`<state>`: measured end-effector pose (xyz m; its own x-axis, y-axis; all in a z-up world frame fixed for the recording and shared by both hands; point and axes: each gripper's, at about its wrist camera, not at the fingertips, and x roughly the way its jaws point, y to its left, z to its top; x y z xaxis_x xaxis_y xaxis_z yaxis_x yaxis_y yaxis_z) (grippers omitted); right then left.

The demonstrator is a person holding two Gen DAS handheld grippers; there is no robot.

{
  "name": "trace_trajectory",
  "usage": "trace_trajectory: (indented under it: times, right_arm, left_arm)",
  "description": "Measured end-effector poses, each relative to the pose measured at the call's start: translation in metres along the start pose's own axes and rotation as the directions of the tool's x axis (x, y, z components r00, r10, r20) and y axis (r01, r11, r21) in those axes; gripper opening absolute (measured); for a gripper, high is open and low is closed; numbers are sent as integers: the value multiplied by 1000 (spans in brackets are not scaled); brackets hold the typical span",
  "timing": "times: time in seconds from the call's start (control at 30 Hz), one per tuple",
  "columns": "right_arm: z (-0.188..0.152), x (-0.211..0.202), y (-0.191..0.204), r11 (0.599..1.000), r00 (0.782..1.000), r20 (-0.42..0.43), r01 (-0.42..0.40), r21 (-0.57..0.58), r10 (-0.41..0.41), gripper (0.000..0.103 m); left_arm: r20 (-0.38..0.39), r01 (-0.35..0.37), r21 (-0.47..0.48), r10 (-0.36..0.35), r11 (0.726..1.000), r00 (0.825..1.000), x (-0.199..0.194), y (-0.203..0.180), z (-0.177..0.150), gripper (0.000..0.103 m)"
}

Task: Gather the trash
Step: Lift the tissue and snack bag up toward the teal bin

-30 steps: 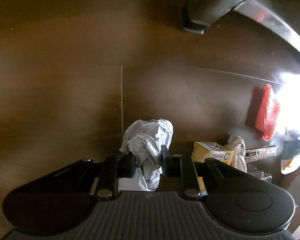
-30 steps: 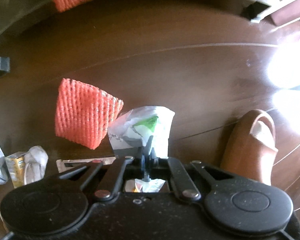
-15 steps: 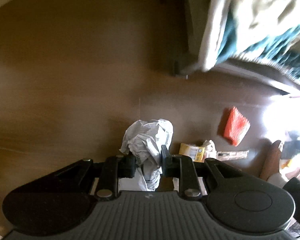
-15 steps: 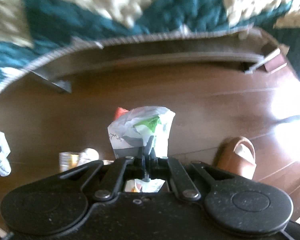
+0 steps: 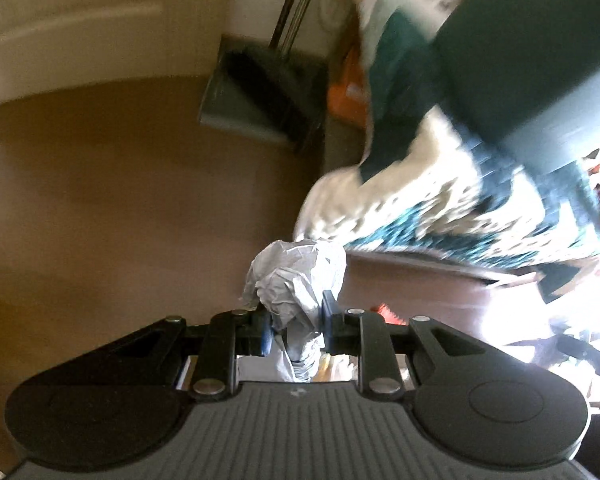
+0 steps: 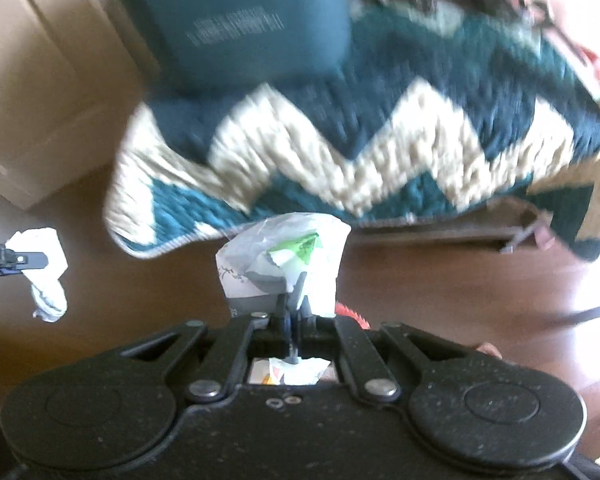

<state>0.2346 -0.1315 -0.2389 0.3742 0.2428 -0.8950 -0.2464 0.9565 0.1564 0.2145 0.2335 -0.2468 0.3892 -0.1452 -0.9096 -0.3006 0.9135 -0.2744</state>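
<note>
With the left gripper clenched on a crumpled paper and the right gripper on a wrapper, both held above the floor, the carry step likely needs a bin.

Motion blur smears the zigzag blanket and the lettering on the dark teal box, unreadable. Glare whitens the floor at right.

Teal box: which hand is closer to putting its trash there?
Probably the right. The teal box sits almost straight ahead of the right gripper holding the wrapper; from the left gripper with crumpled paper, it's off sideways.
</note>
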Motion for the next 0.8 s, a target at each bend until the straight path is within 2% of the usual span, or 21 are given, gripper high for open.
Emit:
trace_trajectory:
  times: [0.17, 0.47, 0.67, 0.8]
  right_arm:
    - [8, -62, 16, 998, 991, 122, -47, -37, 51, 2]
    - [18, -161, 33, 988, 941, 314, -91, -123, 126, 2]
    - [32, -213, 40, 981, 888, 429, -99, -167, 163, 2]
    - [49, -244, 41, 977, 845, 504, -97, -187, 181, 2]
  left_arm:
    - [118, 14, 40, -19, 999, 993, -66, -26, 1, 22]
    - [297, 49, 135, -88, 990, 951, -162, -86, -3, 22]
    - [389, 67, 202, -143, 977, 910, -213, -129, 1, 22]
    - [455, 76, 242, -183, 967, 871, -250, -155, 10, 22]
